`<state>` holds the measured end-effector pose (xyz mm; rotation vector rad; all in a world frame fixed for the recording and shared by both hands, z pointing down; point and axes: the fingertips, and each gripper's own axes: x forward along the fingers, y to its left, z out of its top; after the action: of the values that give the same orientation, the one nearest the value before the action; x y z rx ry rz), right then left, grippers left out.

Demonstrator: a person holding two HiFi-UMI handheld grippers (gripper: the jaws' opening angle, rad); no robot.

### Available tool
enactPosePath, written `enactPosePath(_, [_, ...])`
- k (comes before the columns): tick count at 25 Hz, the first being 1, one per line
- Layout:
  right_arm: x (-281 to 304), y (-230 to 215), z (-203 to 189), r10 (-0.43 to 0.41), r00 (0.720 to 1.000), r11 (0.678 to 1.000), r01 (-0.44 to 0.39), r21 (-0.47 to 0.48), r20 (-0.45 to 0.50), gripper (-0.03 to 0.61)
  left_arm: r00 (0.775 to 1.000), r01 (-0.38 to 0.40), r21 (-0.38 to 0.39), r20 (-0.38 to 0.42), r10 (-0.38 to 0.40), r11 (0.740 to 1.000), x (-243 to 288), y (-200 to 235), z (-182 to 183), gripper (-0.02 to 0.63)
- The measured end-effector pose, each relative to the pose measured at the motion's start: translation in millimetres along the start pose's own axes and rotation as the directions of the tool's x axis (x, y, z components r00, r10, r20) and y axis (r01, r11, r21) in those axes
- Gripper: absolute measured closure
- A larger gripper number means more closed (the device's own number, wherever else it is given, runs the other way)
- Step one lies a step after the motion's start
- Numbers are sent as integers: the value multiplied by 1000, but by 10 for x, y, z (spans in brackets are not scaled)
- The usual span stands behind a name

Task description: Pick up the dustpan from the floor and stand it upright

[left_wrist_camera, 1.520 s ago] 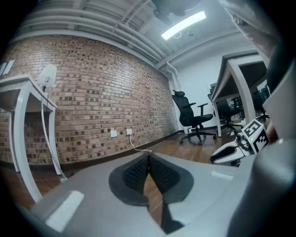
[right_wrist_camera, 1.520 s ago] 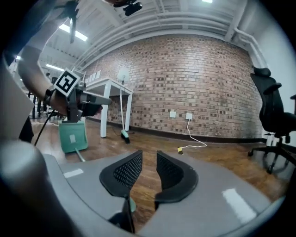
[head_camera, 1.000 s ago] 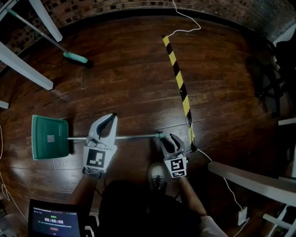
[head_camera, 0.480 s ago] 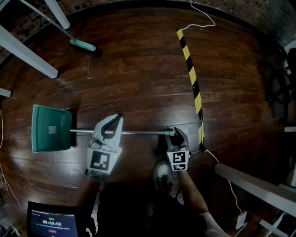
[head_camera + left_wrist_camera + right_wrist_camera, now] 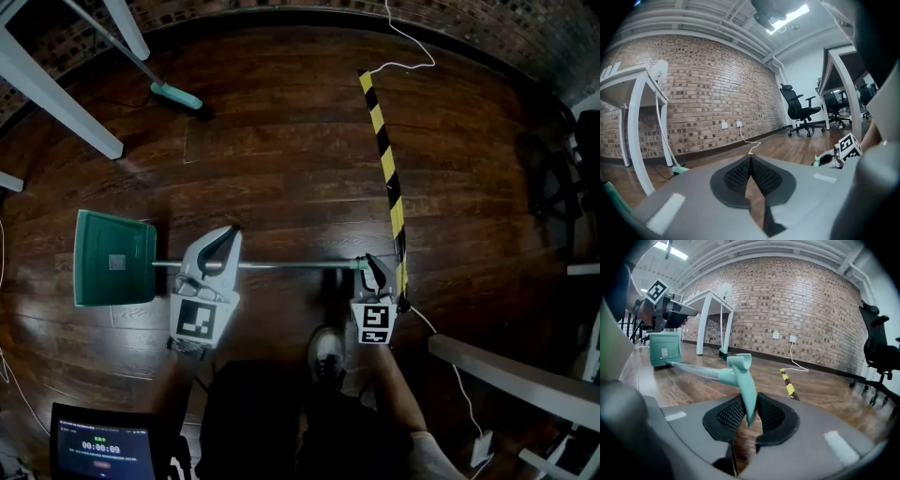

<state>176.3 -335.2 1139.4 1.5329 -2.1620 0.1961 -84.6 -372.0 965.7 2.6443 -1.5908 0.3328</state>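
Note:
A green dustpan [image 5: 114,258] lies on the wood floor at the left, and its thin metal handle [image 5: 291,265] runs right to a teal grip [image 5: 740,376]. My right gripper [image 5: 372,262] has just been closing its jaws and is now shut on that teal grip, which sits pinched between the pads [image 5: 771,416]. In the right gripper view the pan [image 5: 664,348] shows far down the rod. My left gripper [image 5: 228,236] lies across the rod near the pan. Its jaws are shut tip to tip [image 5: 750,161] with nothing seen between them, and the rod there is hidden under its body.
A teal broom [image 5: 173,94] lies at the far left beside white table legs [image 5: 56,94]. Yellow-black tape [image 5: 384,159] and a white cable [image 5: 403,47] cross the floor on the right. A white beam [image 5: 506,375], the person's shoe [image 5: 326,354] and a tablet [image 5: 98,441] are close by.
The right jaws stood open around the handle's end and have now closed on it. Both grippers have shifted slightly along with the handle.

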Motion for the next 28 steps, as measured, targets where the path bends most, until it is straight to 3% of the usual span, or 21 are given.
enactPosePath(6, [-181,-560,438,-109,994,994,109,-25,19,503,998,-36,-14,44,37,999,-17,131,355,612])
enactPosePath(13, [-831,-886,1524,-111,994,992,111,-64,-3,483,997,-78,-70,-2,78,994,-268,292,1335,612])
enactPosePath(20, [-1254,-1161,2485,-126,991,990,122,-76,-41,453,997,-68,-107,-32,65,992,-556,246,2454,612])
enactPosePath(28, [-1561,-1347,3468,-96,991,979,77,-191,-94,422,995,-90,-108,-50,85,990,-709,224,3718,612])
